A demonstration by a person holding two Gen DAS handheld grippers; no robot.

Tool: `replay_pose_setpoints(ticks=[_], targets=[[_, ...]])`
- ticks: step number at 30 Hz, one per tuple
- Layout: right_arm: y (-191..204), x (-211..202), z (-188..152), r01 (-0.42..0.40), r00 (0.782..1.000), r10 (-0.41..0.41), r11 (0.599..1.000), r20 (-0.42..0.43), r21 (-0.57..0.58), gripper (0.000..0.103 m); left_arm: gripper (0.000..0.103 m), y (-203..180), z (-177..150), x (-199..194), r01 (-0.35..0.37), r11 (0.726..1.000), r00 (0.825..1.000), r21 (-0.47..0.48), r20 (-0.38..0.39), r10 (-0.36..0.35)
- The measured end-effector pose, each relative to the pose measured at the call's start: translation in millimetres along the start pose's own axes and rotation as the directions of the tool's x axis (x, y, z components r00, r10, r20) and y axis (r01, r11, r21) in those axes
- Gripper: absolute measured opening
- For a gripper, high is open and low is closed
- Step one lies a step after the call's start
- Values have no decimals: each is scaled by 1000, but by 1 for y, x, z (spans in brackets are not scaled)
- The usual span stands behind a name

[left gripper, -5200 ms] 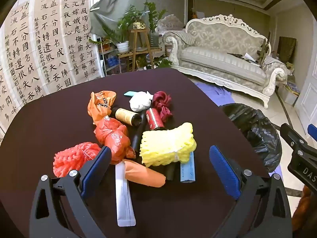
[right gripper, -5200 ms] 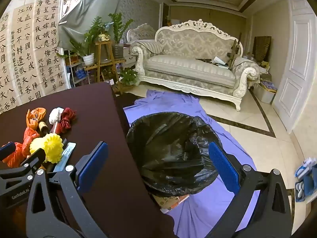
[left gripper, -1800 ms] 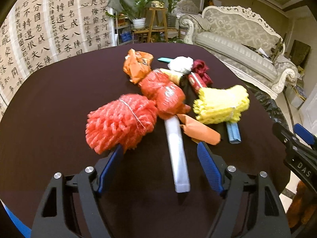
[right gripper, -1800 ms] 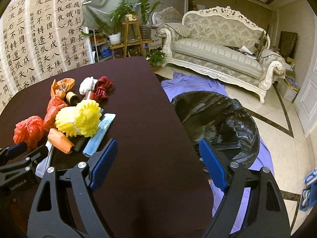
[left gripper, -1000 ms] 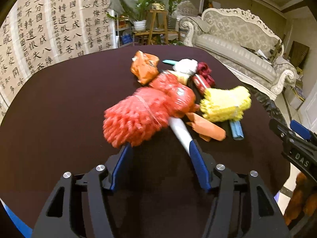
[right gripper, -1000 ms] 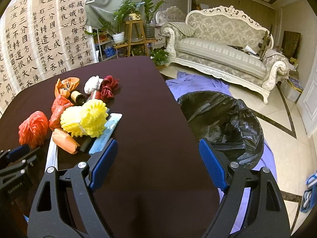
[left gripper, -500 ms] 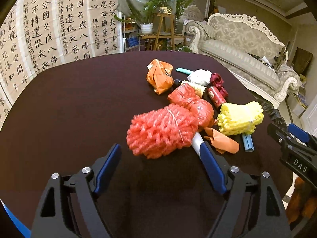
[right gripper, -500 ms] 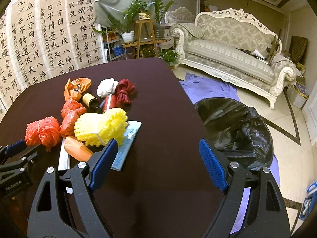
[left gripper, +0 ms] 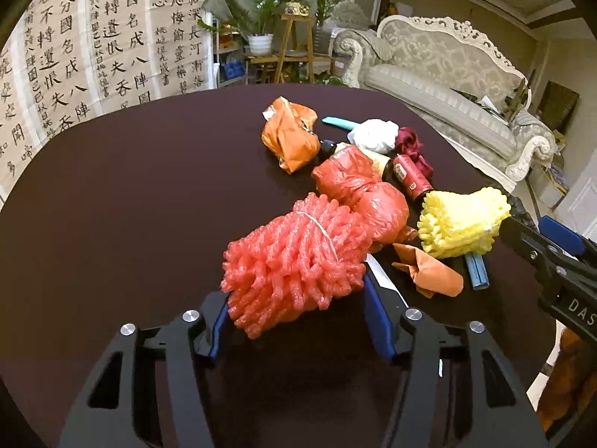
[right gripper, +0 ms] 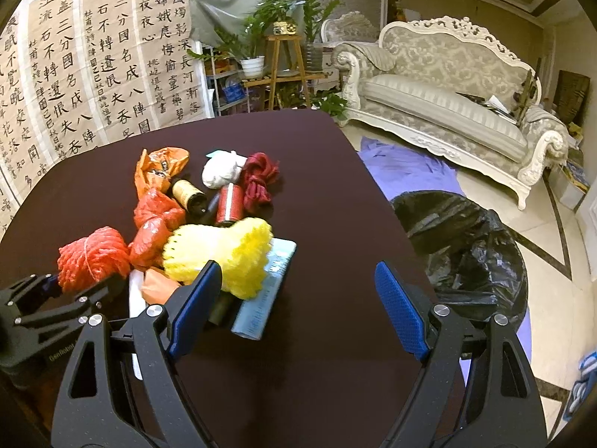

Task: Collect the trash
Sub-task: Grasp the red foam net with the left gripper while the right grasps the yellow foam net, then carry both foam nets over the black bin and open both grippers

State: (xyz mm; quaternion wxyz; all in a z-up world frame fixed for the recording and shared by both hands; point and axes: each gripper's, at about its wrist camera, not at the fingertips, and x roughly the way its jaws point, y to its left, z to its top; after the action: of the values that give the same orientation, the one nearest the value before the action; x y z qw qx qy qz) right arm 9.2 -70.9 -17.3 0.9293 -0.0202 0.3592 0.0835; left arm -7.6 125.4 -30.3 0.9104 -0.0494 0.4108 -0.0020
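Note:
A red foam net (left gripper: pixel 294 257) lies at the near end of a trash pile on the dark round table (left gripper: pixel 130 186). My left gripper (left gripper: pixel 296 298) has the net between its blue pads; its jaws are closing and both pads touch the net's sides. In the right wrist view the same net (right gripper: pixel 93 257) sits at the left. A yellow foam net (right gripper: pixel 220 250) lies just past the left finger of my right gripper (right gripper: pixel 298 272), which hovers open over the table with nothing between its fingers.
The pile also holds orange-red plastic bags (left gripper: pixel 358 190), a white wad (left gripper: pixel 373 136), a red can (right gripper: pixel 227 201), a blue strip (right gripper: pixel 265 291) and a white strip. A bin lined with a black bag (right gripper: pixel 466 239) stands on the floor right of the table. A sofa stands behind.
The left jaws spread wide half a second ago and have now come in around the red foam net. The right gripper has swung left, bringing the yellow net closer.

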Motion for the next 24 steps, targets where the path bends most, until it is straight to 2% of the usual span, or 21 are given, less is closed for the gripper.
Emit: replay_pose_setpoints(ticks=[9,15,18,24], targets=[[26,11,6,-55,998,55,998,-12,-32,82,57,24,-1,-13,-58,998,998,-33,27,59],[41,22,6,-58,998,56,997,-31,-58,82,57,36,0,-18,-86,995,995,-52,40,89],[44,30,4,-65,996,61,995,-59,-71,63,57,36,1,-17,-81,995,996,-53,43,83],[38,18,4,-65,998,64,996,-24,-60,60,56,30,0,-20,-66,997,996,-48,53,68]])
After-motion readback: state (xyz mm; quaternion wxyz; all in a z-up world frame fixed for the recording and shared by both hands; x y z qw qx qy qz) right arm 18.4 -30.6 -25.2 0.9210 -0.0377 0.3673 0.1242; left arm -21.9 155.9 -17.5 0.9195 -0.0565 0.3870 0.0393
